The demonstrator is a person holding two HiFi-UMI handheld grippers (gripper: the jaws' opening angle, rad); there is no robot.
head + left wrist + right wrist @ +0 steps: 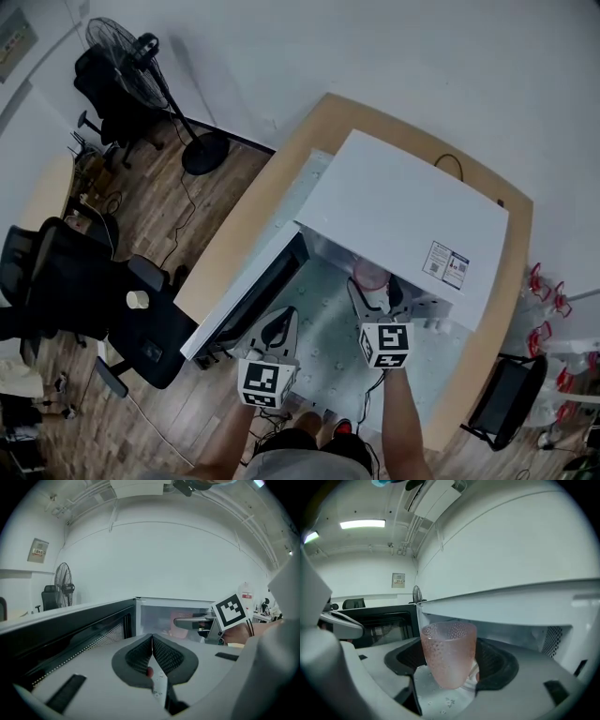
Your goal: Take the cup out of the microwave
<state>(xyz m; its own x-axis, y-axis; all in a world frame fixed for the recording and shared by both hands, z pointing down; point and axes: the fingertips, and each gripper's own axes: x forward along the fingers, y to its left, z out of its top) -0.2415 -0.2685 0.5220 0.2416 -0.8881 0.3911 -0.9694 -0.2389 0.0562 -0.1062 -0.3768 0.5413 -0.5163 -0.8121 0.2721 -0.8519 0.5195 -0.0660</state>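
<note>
The microwave's [403,211] roof hides most of the cup [370,275] ahead of the right gripper's [375,292] jaws. In the right gripper view the cup covers the jaws' far ends, so contact cannot be told. A reddish speck [149,671] beneath the left gripper's [152,638] closed jaws is too small to name.

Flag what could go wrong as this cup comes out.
1. In the right hand-held gripper, the cup tapers toward its base, so it might slip or tilt.
2. Its rim sits just under the upper edge of the microwave; lifting early could knock it.
3. The open door and left hand-held gripper stand to the left; a sideways swing could hit them.
</note>
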